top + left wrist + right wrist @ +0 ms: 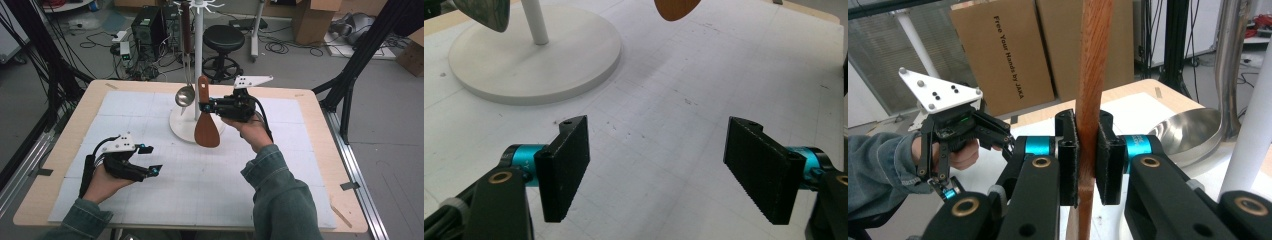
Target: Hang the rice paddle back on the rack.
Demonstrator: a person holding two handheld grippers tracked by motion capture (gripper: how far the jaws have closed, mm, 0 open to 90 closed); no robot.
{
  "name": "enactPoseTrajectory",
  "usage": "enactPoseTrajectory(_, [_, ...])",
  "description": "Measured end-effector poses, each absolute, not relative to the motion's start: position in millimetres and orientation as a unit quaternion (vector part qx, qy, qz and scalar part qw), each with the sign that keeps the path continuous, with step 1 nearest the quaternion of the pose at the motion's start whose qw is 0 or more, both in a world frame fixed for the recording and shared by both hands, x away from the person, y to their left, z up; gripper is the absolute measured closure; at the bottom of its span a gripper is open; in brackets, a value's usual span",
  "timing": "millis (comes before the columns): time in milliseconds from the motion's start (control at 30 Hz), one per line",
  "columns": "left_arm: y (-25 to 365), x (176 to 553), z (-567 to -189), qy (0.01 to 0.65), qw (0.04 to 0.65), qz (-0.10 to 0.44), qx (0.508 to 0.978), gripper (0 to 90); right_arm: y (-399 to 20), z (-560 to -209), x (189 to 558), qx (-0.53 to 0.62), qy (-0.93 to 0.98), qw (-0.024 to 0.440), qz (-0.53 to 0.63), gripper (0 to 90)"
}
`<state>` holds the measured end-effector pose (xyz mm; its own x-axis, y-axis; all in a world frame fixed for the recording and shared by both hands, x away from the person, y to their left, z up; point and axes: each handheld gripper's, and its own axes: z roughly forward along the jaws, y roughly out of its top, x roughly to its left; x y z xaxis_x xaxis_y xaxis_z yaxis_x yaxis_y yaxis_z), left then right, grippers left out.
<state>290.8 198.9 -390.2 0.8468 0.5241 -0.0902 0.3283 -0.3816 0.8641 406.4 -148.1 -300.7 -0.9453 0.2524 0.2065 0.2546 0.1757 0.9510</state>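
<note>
The counter (310,165) carries a white rack (198,65) on a round base, a steel ladle (185,95) hanging from it. In front of the rack the right tool (203,106) is clamped tight on the handle of a wooden spatula (206,127), blade hanging down above the counter beside the base. The risk here looks like a swinging blade knocking the ladle or the pole, or the smooth handle sliding through the pads. The spatula is reddish-brown, grained, with a broad rounded blade. The left tool (150,160) waits low over the counter, jaws wide apart and empty.
</note>
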Motion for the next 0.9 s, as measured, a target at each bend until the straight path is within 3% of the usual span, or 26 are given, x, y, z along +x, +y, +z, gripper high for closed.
enactPoseTrajectory(900, [204, 290, -391, 0.267, 0.491, 0.105, 0.823, 24.6, -138, -273, 421, -0.140, -0.767, -0.003, -0.627, 82.7])
